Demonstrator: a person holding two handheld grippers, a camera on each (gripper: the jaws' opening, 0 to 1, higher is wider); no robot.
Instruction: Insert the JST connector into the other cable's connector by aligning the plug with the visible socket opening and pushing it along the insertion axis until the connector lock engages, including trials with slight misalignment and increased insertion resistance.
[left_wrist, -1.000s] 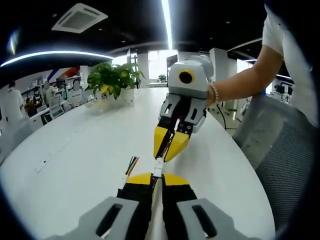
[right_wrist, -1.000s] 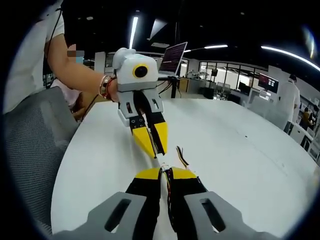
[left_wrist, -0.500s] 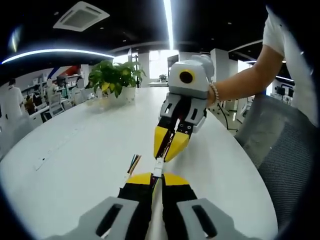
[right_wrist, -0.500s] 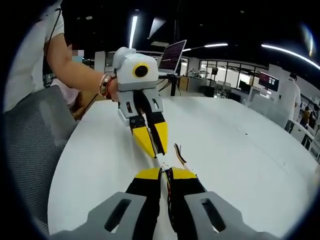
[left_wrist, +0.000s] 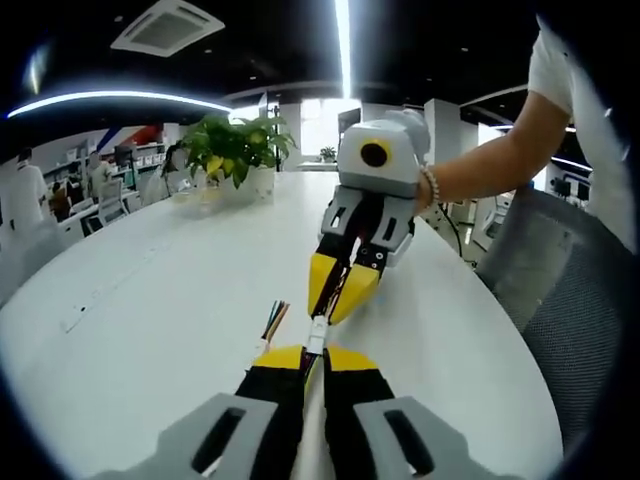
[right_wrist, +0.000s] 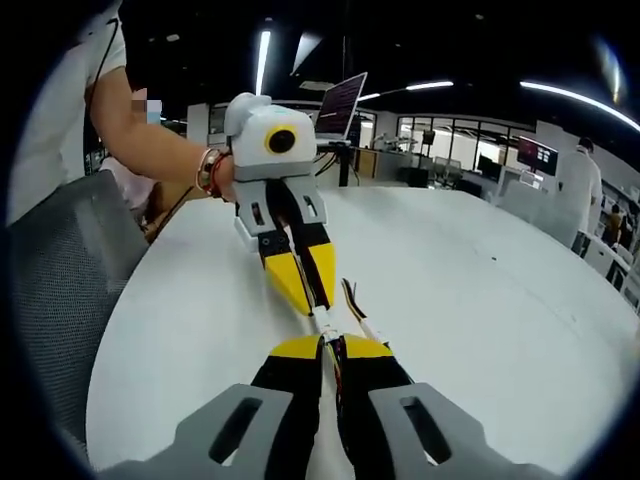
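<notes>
Both grippers meet tip to tip over a white table (left_wrist: 150, 300), and the white connector sits between them.

Left gripper view: the left gripper (left_wrist: 313, 357) rises from the near edge with its yellow-tipped jaws drawn together on a thin white cable that runs down between them. The white connector (left_wrist: 316, 335) sits just beyond the jaw tips. The right gripper (left_wrist: 338, 300) reaches in from the far side, its jaws closed on the far end of the connector. A bundle of coloured wires (left_wrist: 273, 320) fans out to the left of the connector, just above the table. A person's hand (left_wrist: 424, 190) holds the right gripper's body. A potted plant (left_wrist: 232, 152) stands far left on the table. A grey mesh chair (left_wrist: 560, 290) stands at the right.

Right gripper view: the right gripper (right_wrist: 330, 350) is clamped on its cable, and the left gripper (right_wrist: 306, 292) comes from the far side, clamped too. The connector (right_wrist: 323, 322) lies between the two sets of tips. Whether the two connector halves are fully seated cannot be told. A laptop (right_wrist: 342, 103) stands at the far edge of the table.
</notes>
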